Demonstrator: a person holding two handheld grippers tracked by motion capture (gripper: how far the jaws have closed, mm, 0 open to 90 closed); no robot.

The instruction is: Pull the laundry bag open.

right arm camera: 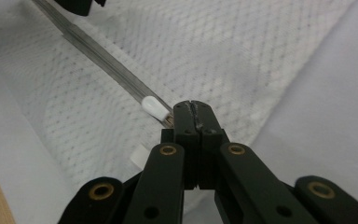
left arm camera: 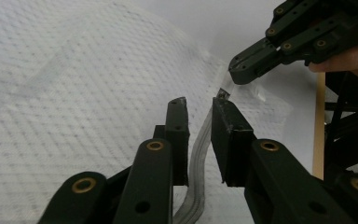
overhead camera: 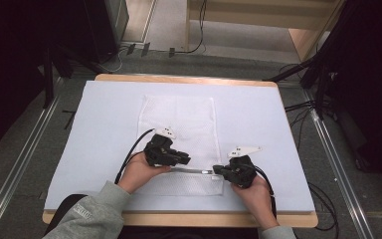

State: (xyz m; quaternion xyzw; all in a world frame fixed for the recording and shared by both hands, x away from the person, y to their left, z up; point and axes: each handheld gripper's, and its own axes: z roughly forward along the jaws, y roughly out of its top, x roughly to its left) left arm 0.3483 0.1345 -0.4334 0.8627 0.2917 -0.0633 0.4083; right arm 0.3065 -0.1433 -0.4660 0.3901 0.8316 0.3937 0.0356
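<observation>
While the white mesh bag (overhead camera: 179, 134) lies flat mid-worktop (overhead camera: 104, 129), margins open, the right tool (right arm camera: 193, 109) pinches its zipper (right arm camera: 98, 58); the left tool (left arm camera: 198, 119) is spread.

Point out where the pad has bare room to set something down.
Bare patches on the white pad: the wide strip left of the mesh bag, the strip to its right, and the band along the far edge. Crowded: the near edge, where the left gripper and right gripper work the bag's zipper.
</observation>
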